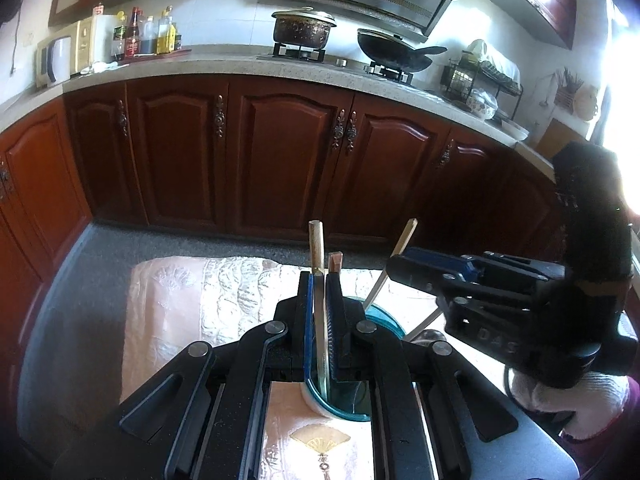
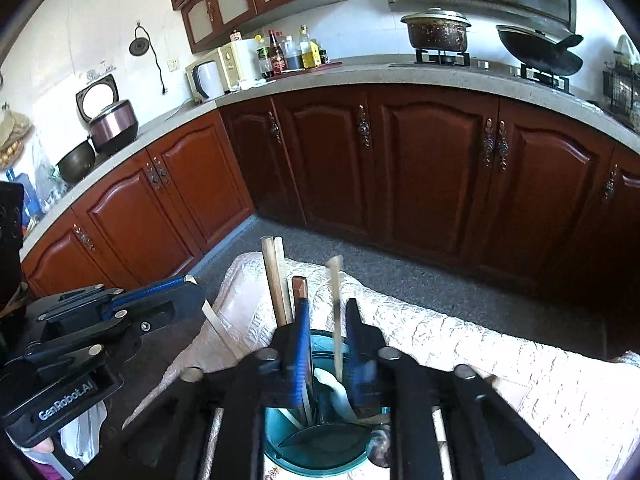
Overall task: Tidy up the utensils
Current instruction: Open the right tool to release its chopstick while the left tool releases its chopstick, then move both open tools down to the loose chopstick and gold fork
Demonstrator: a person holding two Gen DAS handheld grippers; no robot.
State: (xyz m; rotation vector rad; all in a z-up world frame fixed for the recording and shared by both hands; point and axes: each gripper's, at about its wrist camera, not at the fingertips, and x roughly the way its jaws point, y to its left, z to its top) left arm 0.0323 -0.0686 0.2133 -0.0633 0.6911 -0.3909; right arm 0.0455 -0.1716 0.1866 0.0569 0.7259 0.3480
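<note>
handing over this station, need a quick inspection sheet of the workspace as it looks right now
surface: table under a pale embossed cloth.
job's things: teal holder cup with chopsticks and a white spoon standing in it.
clutter: nothing seen on the cloth.
grippers: left gripper shut on a flat metal-bladed utensil over the cup; right gripper open around a blurred stick.
cables: wall plug cord.
surroundings: wooden cabinets, pot and wok on the stove.

We see hard daylight blowing out the right edge of the left wrist view, perhaps from a window. Fisheye bending curves the cabinets (image 2: 432,160), corners darken, and one chopstick (image 2: 338,320) is motion-blurred.
</note>
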